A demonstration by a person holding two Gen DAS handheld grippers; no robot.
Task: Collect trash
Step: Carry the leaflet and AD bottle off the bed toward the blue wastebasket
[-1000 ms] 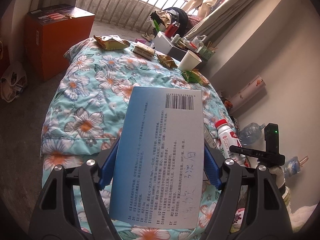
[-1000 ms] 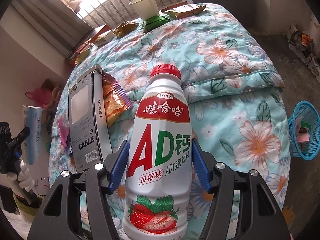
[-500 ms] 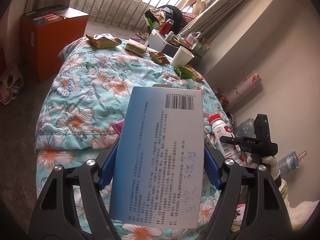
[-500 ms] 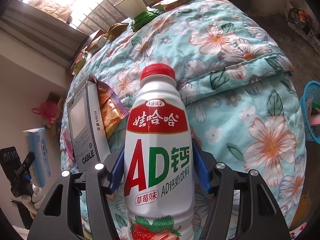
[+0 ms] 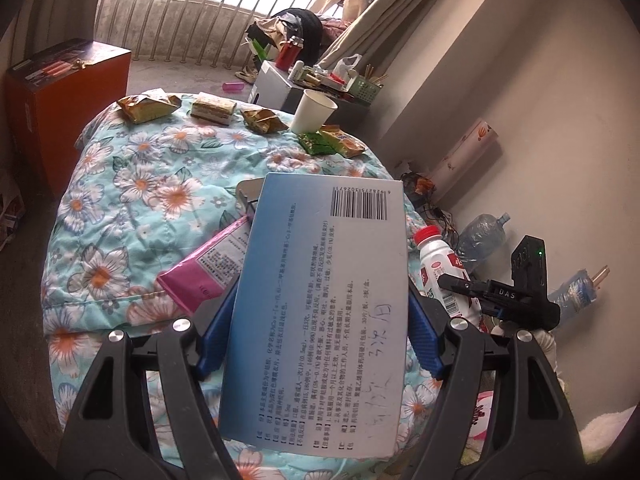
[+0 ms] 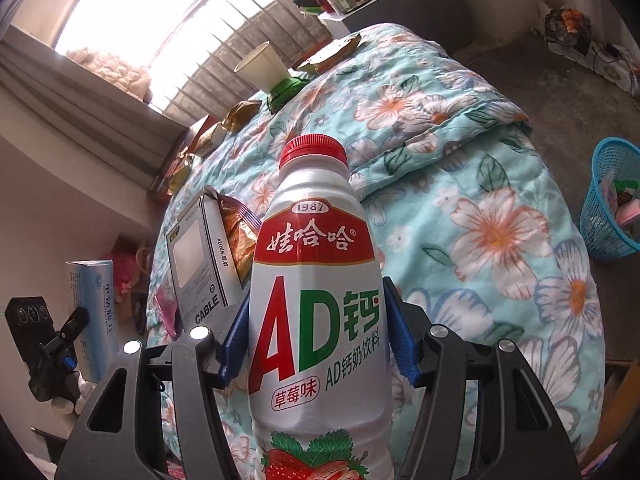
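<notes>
- Left wrist view: the blue medicine box [image 5: 320,320] fills the frame's centre, blocking the straight line ahead.
- To its left, a pink packet [image 5: 204,268] lies on the floral quilt [image 5: 120,200]; bare quilt stretches beyond it through the middle left.
- Upper centre, snack wrappers [image 5: 260,119] and a paper cup [image 5: 314,111] line the far edge.
- Right wrist view: a grey cable box [image 6: 198,264] stands left of centre; the right half is open quilt, with a blue basket [image 6: 604,216] at the right edge.
</notes>
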